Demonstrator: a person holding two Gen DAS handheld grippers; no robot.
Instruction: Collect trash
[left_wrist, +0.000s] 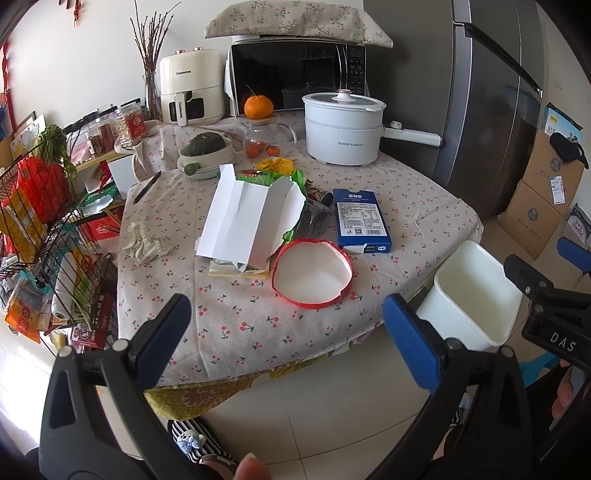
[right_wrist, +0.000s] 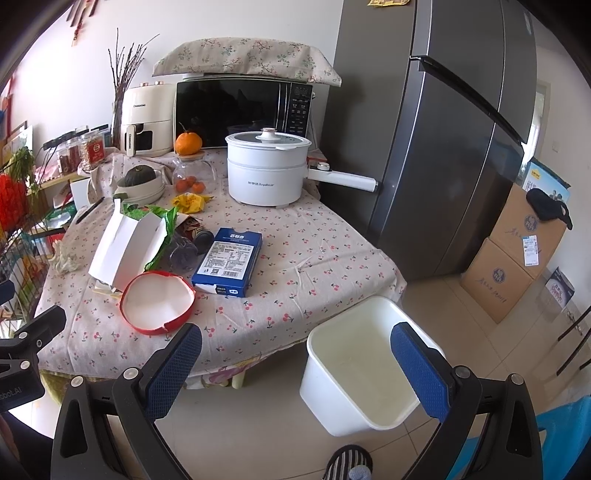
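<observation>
Left wrist view: left gripper (left_wrist: 286, 332) hangs over the table (left_wrist: 229, 343) edge, jaws spread wide, grasping nothing. Red-rimmed paper lid (left_wrist: 312, 273), blue box (left_wrist: 361, 221) and torn white carton (left_wrist: 247, 221) lie on the cloth.

Right wrist view: right gripper (right_wrist: 295, 365) likewise released and empty, above the white bin (right_wrist: 314, 369) on the floor beside the table.

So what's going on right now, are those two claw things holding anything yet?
Left gripper open, empty. Right gripper open, empty. Trash on table untouched: red-rimmed lid, blue box, white carton. White bin beside table, nothing blocking.
</observation>
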